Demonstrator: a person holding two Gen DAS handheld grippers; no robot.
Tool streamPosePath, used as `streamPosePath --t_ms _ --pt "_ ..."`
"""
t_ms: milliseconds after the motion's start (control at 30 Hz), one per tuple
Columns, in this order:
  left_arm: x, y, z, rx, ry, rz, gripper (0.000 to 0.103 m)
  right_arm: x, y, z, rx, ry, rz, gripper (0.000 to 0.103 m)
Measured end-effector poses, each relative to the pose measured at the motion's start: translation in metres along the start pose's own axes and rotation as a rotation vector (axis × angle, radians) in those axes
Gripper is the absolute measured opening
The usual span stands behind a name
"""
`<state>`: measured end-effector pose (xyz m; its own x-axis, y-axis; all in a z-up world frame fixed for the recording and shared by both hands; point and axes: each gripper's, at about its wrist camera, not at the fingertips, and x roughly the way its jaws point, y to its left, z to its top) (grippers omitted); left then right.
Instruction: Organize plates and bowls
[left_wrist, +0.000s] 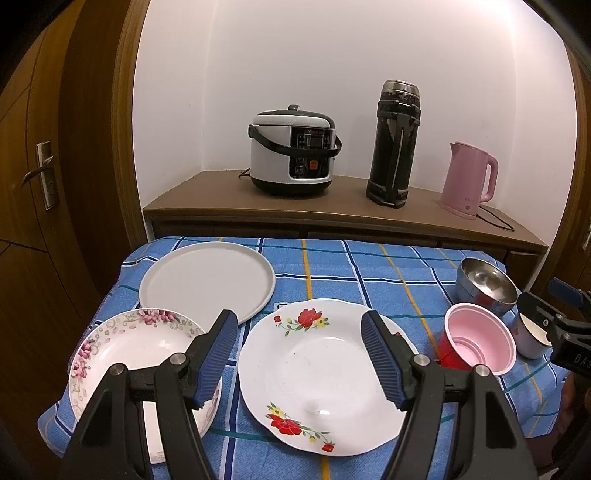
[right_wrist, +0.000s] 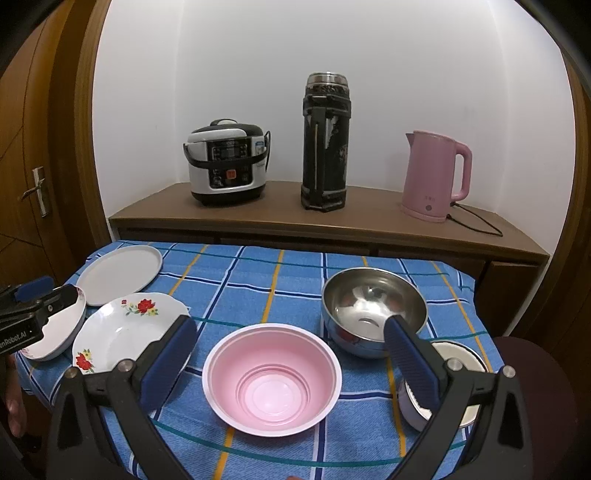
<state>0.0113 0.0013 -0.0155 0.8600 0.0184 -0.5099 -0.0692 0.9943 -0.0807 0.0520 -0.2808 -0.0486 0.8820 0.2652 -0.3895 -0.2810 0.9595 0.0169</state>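
Observation:
On the blue checked tablecloth (left_wrist: 332, 273) lie a plain grey plate (left_wrist: 207, 282) at the back left, a pink-flowered plate (left_wrist: 122, 350) at the front left and a red-flowered plate (left_wrist: 321, 373) in the middle. My left gripper (left_wrist: 299, 360) is open and empty above the red-flowered plate. To the right stand a pink bowl (right_wrist: 271, 380), a steel bowl (right_wrist: 373, 312) and a small white bowl (right_wrist: 454, 384). My right gripper (right_wrist: 291, 369) is open and empty above the pink bowl; its right finger hides part of the white bowl.
A wooden sideboard (right_wrist: 332, 225) behind the table carries a rice cooker (right_wrist: 227, 166), a dark tall flask (right_wrist: 325, 142) and a pink kettle (right_wrist: 436, 175) with a cord. A wooden door (left_wrist: 40, 177) stands at the left. The table's edges fall close on all sides.

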Motion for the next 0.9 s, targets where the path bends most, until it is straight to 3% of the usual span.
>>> streamPosePath --t_ms 500,900 --pt "0.002 -0.001 0.000 0.002 0.003 0.000 0.071 0.006 0.004 0.000 -0.009 0.010 0.001 0.103" --pt "0.011 0.013 -0.003 -0.024 0.017 0.005 0.071 0.026 0.030 0.004 -0.063 0.037 0.044 0.103"
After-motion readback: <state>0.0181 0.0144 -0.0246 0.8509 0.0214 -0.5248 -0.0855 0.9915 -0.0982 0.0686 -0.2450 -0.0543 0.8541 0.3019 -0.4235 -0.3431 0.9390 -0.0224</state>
